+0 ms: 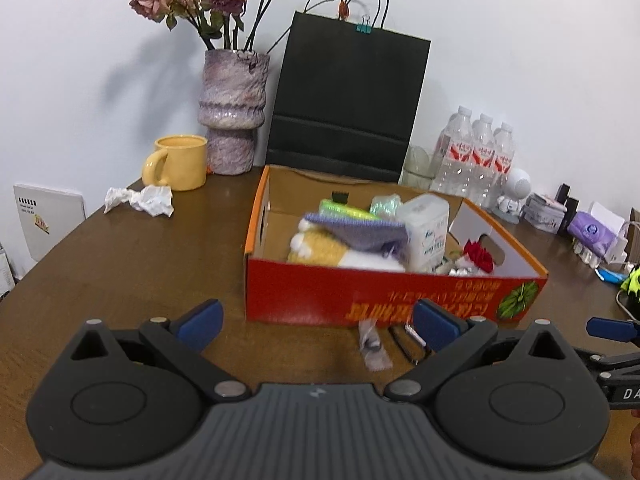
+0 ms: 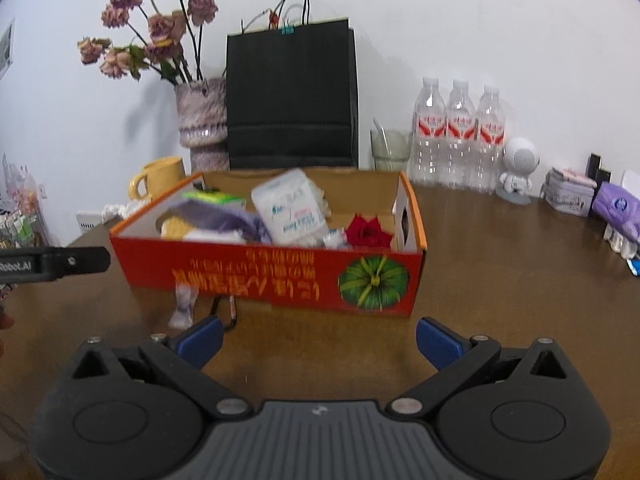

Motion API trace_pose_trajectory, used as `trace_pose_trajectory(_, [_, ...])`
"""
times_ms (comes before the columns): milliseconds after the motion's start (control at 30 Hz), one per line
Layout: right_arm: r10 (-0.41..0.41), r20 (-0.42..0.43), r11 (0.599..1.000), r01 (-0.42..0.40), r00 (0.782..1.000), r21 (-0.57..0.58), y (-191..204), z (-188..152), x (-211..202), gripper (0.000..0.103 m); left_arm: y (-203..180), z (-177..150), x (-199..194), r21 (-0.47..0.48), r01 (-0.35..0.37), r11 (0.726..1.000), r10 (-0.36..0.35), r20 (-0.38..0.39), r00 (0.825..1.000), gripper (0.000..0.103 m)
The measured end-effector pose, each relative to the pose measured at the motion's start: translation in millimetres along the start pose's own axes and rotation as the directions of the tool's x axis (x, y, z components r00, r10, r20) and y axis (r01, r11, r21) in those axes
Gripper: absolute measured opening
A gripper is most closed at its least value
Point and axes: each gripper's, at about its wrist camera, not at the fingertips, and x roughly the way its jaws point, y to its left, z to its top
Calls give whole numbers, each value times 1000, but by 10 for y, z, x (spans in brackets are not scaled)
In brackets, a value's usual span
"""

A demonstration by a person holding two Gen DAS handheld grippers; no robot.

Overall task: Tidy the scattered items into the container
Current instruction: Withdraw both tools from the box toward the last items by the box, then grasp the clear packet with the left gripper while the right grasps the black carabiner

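Red-and-orange cardboard box [image 1: 384, 292] sits mid-table on the dark brown wood table [image 1: 132, 264]; its front panel carries yellow print, upside down and too blurred to read, plus a green pumpkin graphic [image 2: 374, 282] at its 3 o'clock end. Box walls are plain brown card inside, with cut-out handle holes. Inside: white tissue pack [image 2: 290, 208] with blue print, unreadable; purple knitted cloth [image 1: 360, 232]; yellow-white plush [image 1: 316, 250]; green packet [image 1: 348, 210]; red rose [image 2: 368, 234] at the 3 o'clock end. Outside, touching the front wall: small clear plastic sachet [image 1: 374, 346] and a black carabiner-like clip [image 1: 404, 342].

Left gripper [image 1: 316, 322] hovers at 6 o'clock of the box, blue-padded fingers wide apart, holding nothing. Right gripper [image 2: 318, 338] likewise spread and empty; "Robot.AI" reads on the other tool at 9 o'clock in the right wrist view.

Behind the box: matte black paper bag [image 1: 348, 100] with a teal binder clip, mottled purple ceramic vase [image 1: 234, 112] of dried roses, glossy yellow mug [image 1: 180, 162], crumpled white tissue [image 1: 142, 200], three clear red-labelled water bottles [image 2: 458, 136].
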Motion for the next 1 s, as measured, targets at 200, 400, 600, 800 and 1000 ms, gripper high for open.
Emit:
trace_pose_trajectory(200, [-9,-58,1000,10,998,9,8,-173,101,103,2,-162,64,6,-3,1000,3,-47,999,103])
trace_pose_trajectory(400, [-17,-95,1000,19,995,15,-15,-262,209,103,-27,-274,141,19,-1,1000,2,-82,997,103])
trace_pose_trajectory(600, [-29,-118,999,32,993,20,-47,-302,294,103,-69,-353,239,29,-2,1000,5,-115,993,103])
trace_pose_trajectory(800, [-48,-136,999,50,990,12,-71,-338,371,103,-141,-365,329,55,-11,998,18,-129,991,103])
trace_pose_trajectory(1000, [-60,-133,998,61,989,3,-84,-348,392,103,-230,-398,398,81,-21,997,33,-143,989,103])
